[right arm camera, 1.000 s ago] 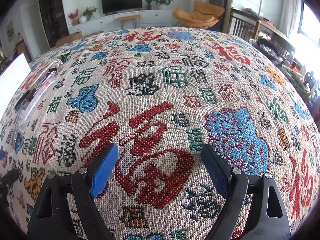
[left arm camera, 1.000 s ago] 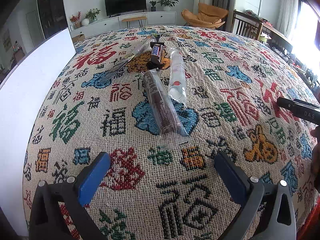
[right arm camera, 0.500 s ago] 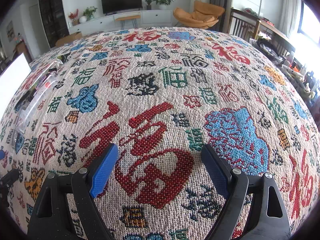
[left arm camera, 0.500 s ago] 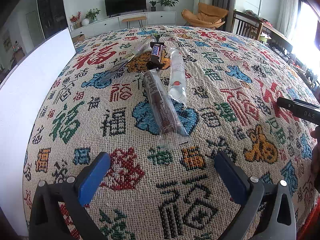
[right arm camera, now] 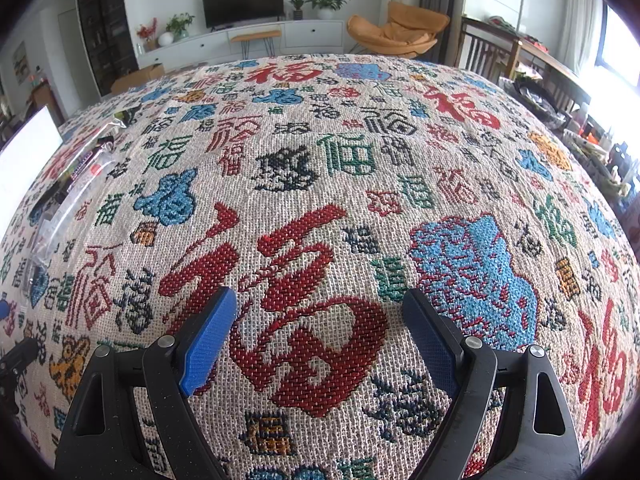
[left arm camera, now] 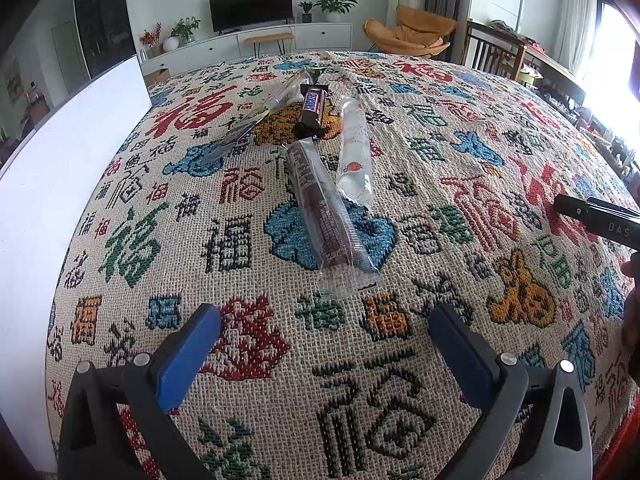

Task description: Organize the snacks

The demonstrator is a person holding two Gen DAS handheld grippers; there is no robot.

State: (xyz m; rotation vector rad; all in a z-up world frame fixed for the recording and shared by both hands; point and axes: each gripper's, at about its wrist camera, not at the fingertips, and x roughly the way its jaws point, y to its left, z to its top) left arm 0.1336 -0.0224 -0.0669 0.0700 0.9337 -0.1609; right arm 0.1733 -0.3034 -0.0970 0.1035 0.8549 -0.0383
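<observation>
Several snacks lie on the patterned tablecloth [left arm camera: 460,152]. A long clear pack of dark biscuits [left arm camera: 324,216] is nearest, just ahead of my left gripper [left arm camera: 324,344], which stands open with nothing between its jaws. Beside it lies a white-and-clear pack [left arm camera: 354,152], behind them a brown chocolate bar [left arm camera: 313,109], and to the left a clear bag [left arm camera: 256,120]. My right gripper [right arm camera: 320,332] is open over bare cloth; in its view the snack packs [right arm camera: 68,204] show at the far left edge.
A white board [left arm camera: 60,184] stands along the table's left side. The other gripper's black body [left arm camera: 600,220] and a hand [left arm camera: 632,312] enter the left wrist view at the right edge. Chairs and a cluttered table stand beyond the right side.
</observation>
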